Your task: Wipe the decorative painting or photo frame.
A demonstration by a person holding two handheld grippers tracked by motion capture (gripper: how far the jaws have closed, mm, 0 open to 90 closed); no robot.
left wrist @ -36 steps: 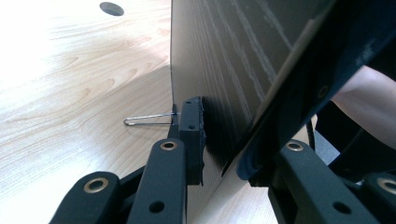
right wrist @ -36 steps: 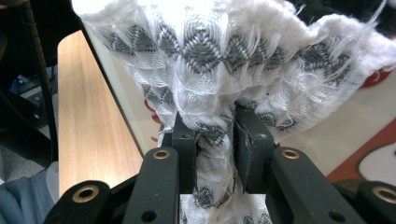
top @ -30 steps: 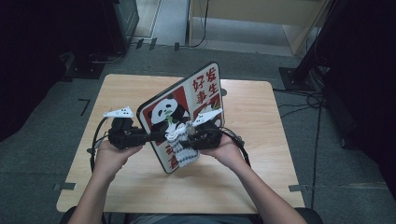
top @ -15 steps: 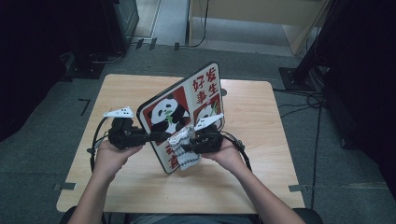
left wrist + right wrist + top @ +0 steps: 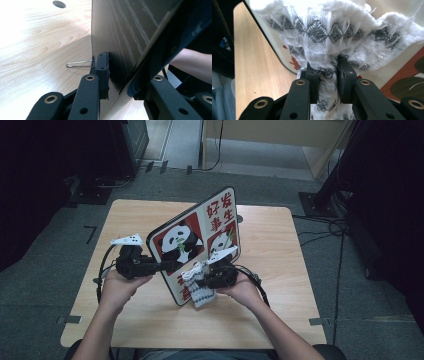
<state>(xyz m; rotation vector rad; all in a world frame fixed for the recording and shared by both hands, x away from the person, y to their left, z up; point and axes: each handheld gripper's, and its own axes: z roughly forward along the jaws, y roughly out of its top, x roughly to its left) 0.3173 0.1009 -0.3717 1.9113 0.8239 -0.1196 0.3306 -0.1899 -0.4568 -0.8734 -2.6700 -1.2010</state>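
Black grippers (image 5: 165, 266) with brass-ringed screws, white top plates, black cables

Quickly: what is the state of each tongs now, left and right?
Left tongs: closed on the edge of the panda board.
Right tongs: closed on the white patterned cloth.

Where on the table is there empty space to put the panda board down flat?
The table is bare along its far-left part, beyond the left gripper, and down its right side past the panda board. The near strip by the forearms is also bare. The middle is crowded: the board stands there, with the right gripper pressing the cloth against it.
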